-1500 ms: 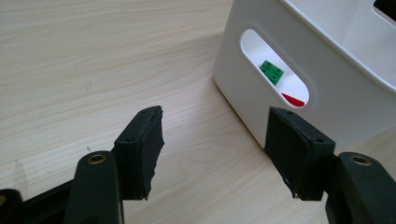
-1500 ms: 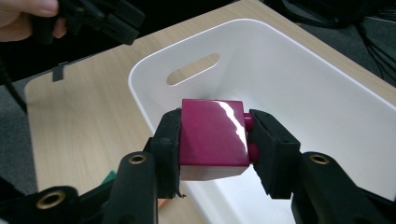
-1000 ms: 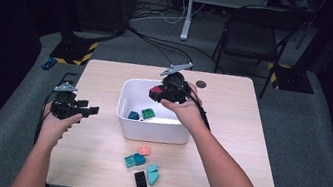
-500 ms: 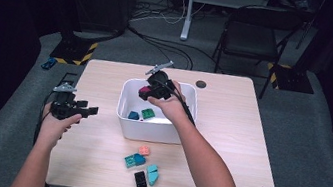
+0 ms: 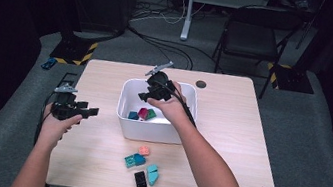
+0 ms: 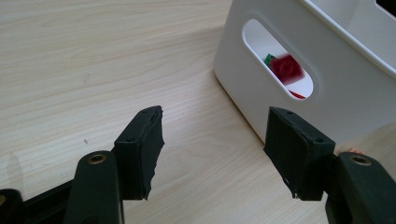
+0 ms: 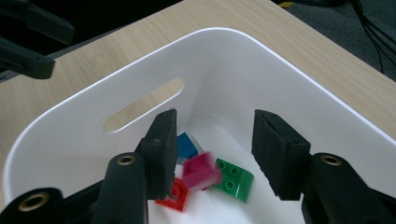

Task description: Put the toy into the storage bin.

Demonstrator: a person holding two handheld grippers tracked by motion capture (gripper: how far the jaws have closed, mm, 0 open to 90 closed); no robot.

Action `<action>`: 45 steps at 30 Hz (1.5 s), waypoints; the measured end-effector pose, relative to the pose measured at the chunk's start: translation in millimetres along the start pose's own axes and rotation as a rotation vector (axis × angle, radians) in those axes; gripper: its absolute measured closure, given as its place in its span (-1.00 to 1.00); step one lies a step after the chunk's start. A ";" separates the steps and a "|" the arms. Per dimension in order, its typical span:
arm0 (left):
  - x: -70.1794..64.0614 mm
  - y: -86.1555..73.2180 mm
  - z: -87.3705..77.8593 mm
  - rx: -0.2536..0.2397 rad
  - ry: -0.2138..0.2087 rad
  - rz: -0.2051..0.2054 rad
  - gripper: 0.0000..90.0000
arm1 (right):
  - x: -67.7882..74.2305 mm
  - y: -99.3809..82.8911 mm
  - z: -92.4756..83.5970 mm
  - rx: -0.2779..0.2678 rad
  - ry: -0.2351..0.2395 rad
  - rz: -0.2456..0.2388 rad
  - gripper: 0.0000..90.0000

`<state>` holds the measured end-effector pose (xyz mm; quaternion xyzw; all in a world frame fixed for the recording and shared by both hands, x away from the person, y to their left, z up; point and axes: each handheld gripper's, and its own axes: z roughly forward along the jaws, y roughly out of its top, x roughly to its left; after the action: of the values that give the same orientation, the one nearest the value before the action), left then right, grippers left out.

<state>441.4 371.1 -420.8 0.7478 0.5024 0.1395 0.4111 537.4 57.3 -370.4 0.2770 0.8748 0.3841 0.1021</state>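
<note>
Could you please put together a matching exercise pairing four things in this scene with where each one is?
Things:
1. magenta brick
2. black brick
3. left gripper
4. right gripper

Places:
A. over the inside of the white bin
B. on the table, in front of the bin
C. inside the bin, beside a green brick
D. over the table, left of the bin

Pairs: 1-C, 2-B, 3-D, 4-A

place: lab/studio | cues: black curtains [image 5: 11, 8]; floor cables [image 5: 166, 17]; hazard-taped stand bases [image 5: 74, 51]
</note>
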 end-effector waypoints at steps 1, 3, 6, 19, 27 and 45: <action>-0.6 -0.1 0.2 0.001 0.000 0.003 -0.18 | 1.5 -0.2 -4.9 -0.003 0.003 -0.007 0.11; -2.1 0.0 -0.5 0.004 0.005 0.018 -0.18 | 4.4 -1.3 -17.5 -0.023 0.010 -0.006 0.11; -7.2 0.8 -0.3 0.004 -0.001 0.022 -0.17 | 7.4 -4.1 -37.3 -0.052 0.024 0.004 0.11; -42.1 7.0 -3.8 -0.004 -0.013 0.103 -0.12 | 19.5 -57.1 -104.2 -0.106 0.003 -0.021 0.11; -62.6 -4.0 -2.4 0.017 -0.048 0.159 -0.08 | 27.0 -86.6 -118.9 -0.097 0.001 -0.019 0.09; -95.1 -42.7 16.4 0.061 -0.178 0.229 -0.02 | 32.3 -107.3 -127.0 -0.096 0.015 -0.009 0.07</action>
<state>381.0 287.6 -443.8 0.8218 0.3794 0.1033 0.4124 417.4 -61.9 -360.6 0.2650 0.8572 0.4274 0.1107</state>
